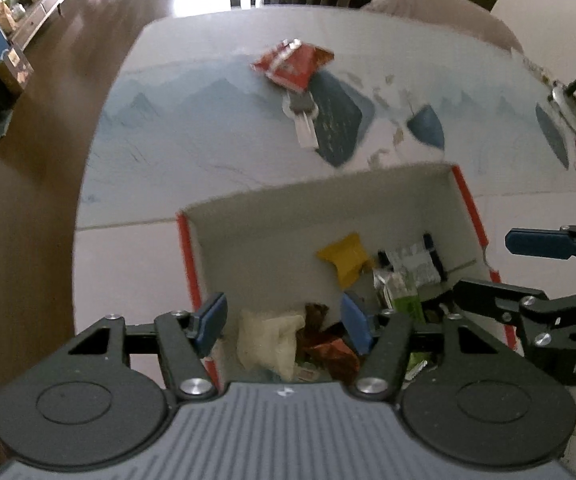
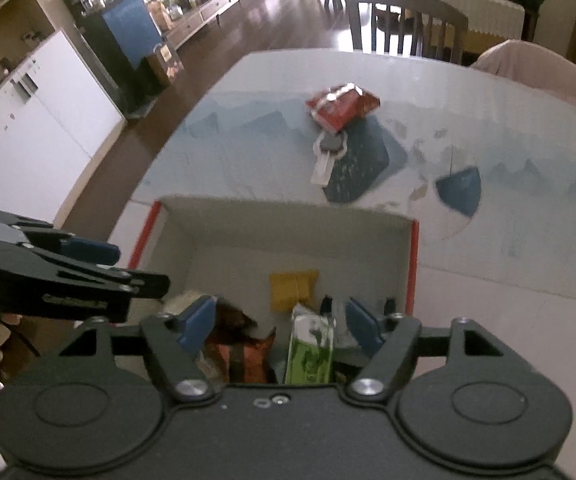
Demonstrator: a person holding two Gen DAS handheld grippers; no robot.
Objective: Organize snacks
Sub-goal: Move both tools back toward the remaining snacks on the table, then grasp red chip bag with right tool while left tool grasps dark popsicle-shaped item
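Note:
An open cardboard box with red edges (image 1: 468,200) (image 2: 412,264) stands on the table and holds several snacks: a yellow packet (image 1: 346,258) (image 2: 292,289), a white pouch (image 1: 267,340), a brown-orange wrapper (image 1: 328,344) (image 2: 243,344) and a green-white packet (image 1: 402,292) (image 2: 312,344). A red snack packet (image 1: 292,62) (image 2: 342,106) lies on the table beyond the box, with a dark-and-white wrapped item (image 1: 304,120) (image 2: 328,156) next to it. My left gripper (image 1: 283,322) is open and empty above the box's left part. My right gripper (image 2: 277,326) is open and empty above the box's near part.
The table (image 1: 147,140) (image 2: 508,240) has a blue mountain-print cover. A lamp base (image 1: 568,108) stands at the right edge in the left wrist view. A chair (image 2: 404,20) and a padded seat (image 2: 540,72) stand beyond the table. Dark floor lies to the left.

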